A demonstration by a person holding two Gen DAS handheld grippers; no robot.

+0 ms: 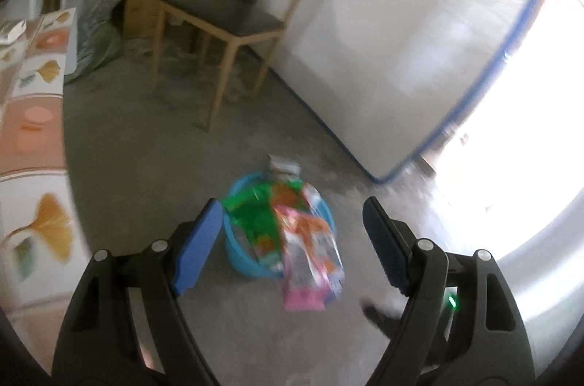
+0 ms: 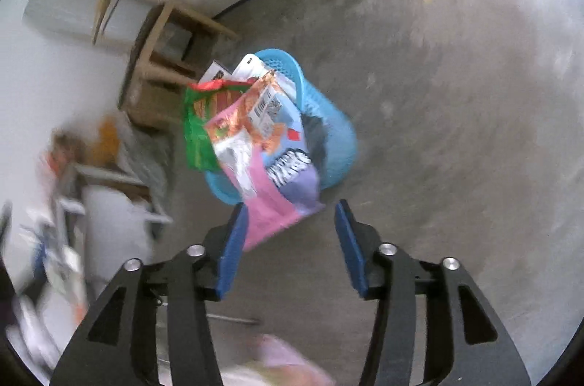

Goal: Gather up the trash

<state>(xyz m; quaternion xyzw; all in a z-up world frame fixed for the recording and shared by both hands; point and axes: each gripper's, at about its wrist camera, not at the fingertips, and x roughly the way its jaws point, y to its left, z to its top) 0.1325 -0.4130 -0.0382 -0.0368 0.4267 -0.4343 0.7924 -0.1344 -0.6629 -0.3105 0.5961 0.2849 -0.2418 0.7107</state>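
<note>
Trash wrappers are piled into the blue basket [image 2: 328, 116] on the bare concrete floor [image 2: 456, 130], and it's stuffed past the rim. A pink and purple snack bag [image 2: 277, 174] hangs over the near edge and droops toward the floor, a green bag [image 2: 199, 130] sticks out on the side toward the wooden chair [image 1: 226, 21], and some white packaging [image 2: 252, 66] pokes up at the far rim.

The left gripper [image 1: 292, 240] has its jaws spread wide with nothing in them; the basket just shows through the gap, well below and apart from the pads. The right gripper [image 2: 288, 247] is also released, jaws parted. The tail of the pink bag sits between its fingers, close against one blue pad [image 2: 231, 247], but I can't tell if it actually touches, and the other pad is clear of it.

Around the basket there's open floor on most sides. Beyond it, a big white panel with blue edging [image 1: 419, 39] leans upright, its lower corner near the basket. The chair stands further back beside that panel, with bags and clutter [image 1: 102, 21] heaped behind it. To the basket's side, in the left view, a leaf-patterned cloth [image 1: 33, 130] covers a surface edge. Bright glare washes out the opposite side. Both views are motion-blurred.
</note>
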